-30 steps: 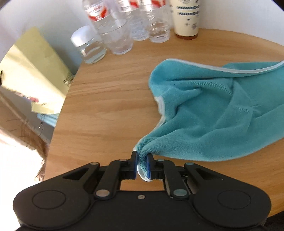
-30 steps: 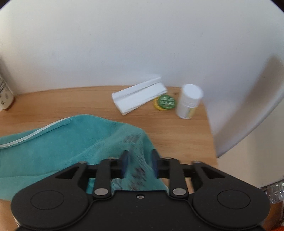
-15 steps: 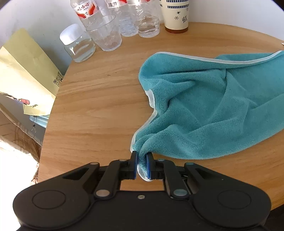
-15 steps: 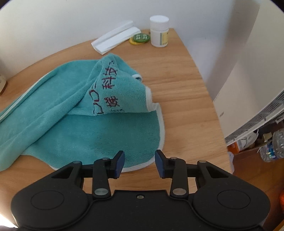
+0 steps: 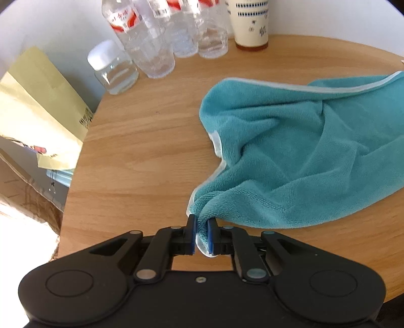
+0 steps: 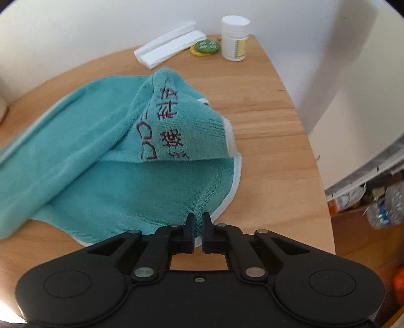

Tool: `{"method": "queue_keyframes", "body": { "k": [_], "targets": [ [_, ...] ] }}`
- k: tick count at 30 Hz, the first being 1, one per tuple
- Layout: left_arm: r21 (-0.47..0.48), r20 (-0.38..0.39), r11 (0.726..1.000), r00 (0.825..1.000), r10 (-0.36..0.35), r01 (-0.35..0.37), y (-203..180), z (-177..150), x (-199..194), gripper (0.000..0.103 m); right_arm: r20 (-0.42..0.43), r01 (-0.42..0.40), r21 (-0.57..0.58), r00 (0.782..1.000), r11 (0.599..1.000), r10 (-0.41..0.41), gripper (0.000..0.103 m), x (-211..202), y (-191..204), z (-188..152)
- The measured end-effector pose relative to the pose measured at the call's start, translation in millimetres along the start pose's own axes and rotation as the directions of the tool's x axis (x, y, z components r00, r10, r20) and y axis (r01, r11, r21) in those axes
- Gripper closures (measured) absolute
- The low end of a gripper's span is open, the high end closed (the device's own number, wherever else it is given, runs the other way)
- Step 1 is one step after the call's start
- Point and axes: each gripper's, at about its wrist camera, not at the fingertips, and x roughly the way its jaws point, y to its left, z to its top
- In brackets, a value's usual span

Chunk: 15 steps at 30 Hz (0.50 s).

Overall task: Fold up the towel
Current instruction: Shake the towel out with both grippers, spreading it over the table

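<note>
Folding barely begun, judging by the cloth. Lying in a loose heap on the round pale wooden worktop [image 5: 141,141]: a teal terry towel with a white hem [image 5: 298,151], rumpled into soft ridges, spread across the middle and right of the surface. Clamped on its near left corner: the left black two-finger gripper [image 5: 201,233], blue pads pressed against a bunched twist of teal pile, a sliver of white hem poking out below. Seen from the other side, the same towel [image 6: 106,176], one flap turned over on top, showing dark red embroidered characters, white hem curving along the near right edge. Nearly closed at that hem: the right black two-finger gripper [image 6: 198,232], a narrow gap left between the pads; cannot tell whether any cloth is pinched there, since the edge passes right at the tips.

Done so far, as a judgement: one corner secured, perhaps a second being taken. Left to do: pulling the cloth flat, matching corners, laying the halves over one another, smoothing.

Standing well apart at the far rim: clear plastic water bottles with red labels [image 5: 141,37], a cream paper cup [image 5: 250,22], a white pill bottle [image 6: 234,37].
</note>
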Motion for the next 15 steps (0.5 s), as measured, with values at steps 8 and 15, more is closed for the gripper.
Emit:
{"method": "queue_keyframes", "body": {
  "k": [8,15],
  "targets": [
    [-0.048,0.108,0.999,0.994,-0.005,0.011,20.4,34.0,-42.4,0.096,0.167,-0.128,0.061,0.979,0.990,0.116,0.099,-96.5,-9.1,37.4],
    [-0.038,0.100,0.999,0.995,-0.015,0.019,24.3,53.3,-60.7,0.095,0.136,-0.050,0.046,0.990,0.998,0.044,0.099,-113.9,-21.9,27.5]
  ]
}}
